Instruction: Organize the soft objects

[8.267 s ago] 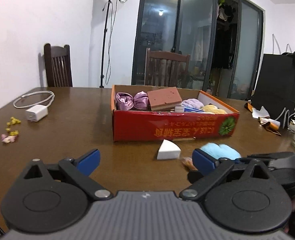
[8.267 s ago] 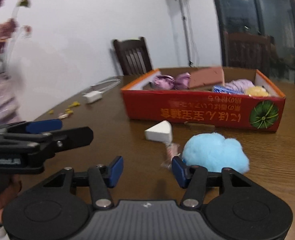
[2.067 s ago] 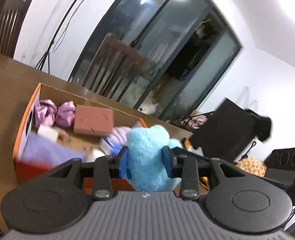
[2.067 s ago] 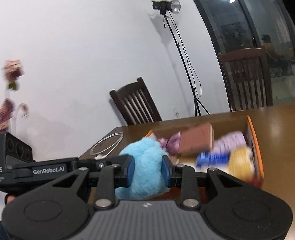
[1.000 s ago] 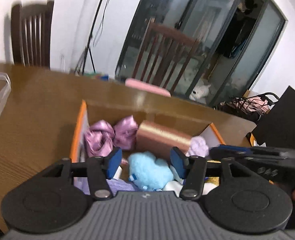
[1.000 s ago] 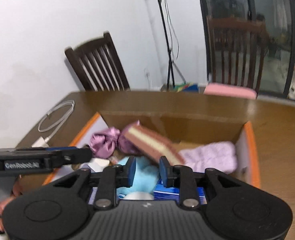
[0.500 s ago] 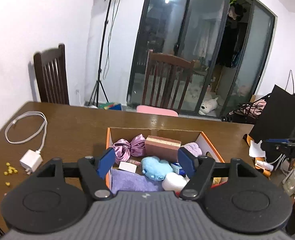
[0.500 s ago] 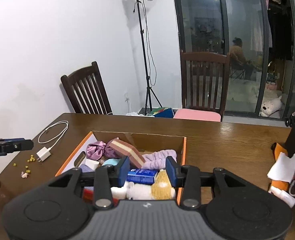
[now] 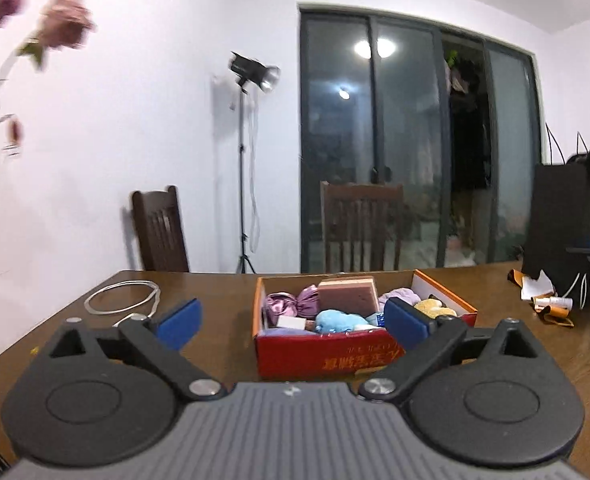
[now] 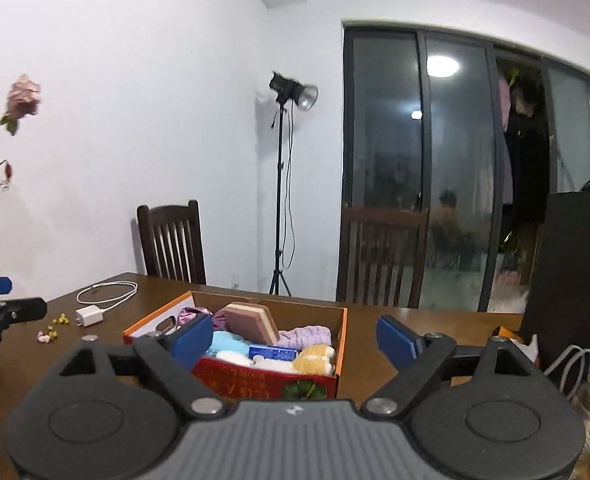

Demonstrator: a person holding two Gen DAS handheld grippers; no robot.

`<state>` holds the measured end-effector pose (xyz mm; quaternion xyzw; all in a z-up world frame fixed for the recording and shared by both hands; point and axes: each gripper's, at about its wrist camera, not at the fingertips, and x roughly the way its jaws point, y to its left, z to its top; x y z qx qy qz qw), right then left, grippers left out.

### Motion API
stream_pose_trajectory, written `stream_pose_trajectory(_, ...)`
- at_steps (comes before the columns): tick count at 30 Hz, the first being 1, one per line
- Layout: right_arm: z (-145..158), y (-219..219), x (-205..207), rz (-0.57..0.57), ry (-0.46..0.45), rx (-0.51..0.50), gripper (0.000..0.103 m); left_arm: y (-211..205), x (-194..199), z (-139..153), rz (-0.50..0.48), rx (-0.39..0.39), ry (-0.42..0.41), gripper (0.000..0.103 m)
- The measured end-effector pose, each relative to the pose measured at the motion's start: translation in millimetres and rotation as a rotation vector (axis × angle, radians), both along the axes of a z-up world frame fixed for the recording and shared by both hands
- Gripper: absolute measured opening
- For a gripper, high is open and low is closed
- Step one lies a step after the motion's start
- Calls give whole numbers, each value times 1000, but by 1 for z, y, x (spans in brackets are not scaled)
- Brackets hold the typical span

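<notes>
— Both tools are wide open, right? The left tool (image 9: 291,322) and the right tool (image 10: 294,338) have just been opening, and nothing is between their blue pads.

— Yes. Where is the fluffy blue toy (image 9: 336,319)?

— It lies inside the red box (image 9: 323,356) on the brown desk (image 9: 223,312), just in front of the brown sponge block (image 9: 347,299).

— What else is in the box?

— A shiny purple hair tie (image 9: 291,306), a soft purple cloth (image 10: 305,337) and a yellow fuzzy thing (image 10: 315,355).

— And beside the box?

— A white charger with its cable (image 10: 95,308) lies on the desk, well apart from the box.
</notes>
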<state>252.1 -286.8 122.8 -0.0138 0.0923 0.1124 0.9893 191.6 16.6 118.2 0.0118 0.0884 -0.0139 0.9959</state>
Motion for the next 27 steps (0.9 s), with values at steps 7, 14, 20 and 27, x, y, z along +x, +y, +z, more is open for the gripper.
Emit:
stream_pose_trajectory(7,-45,14,-98,-9,-23,15,93,20,-92,-28,56,-68,-40,103)
stream_pose_trajectory(14,-87,28,-166,23,77,64,94,16,-151,-60,39,41,-23,103)
stream_pose_trajectory(20,-88,40,-189,42,54,18,94,9,-157,-49,17,13,-44,103)
stream_pose_trajectory(27,-80,43,-191,38,23,29,95,4,-165,-42,7,44,-83,103)
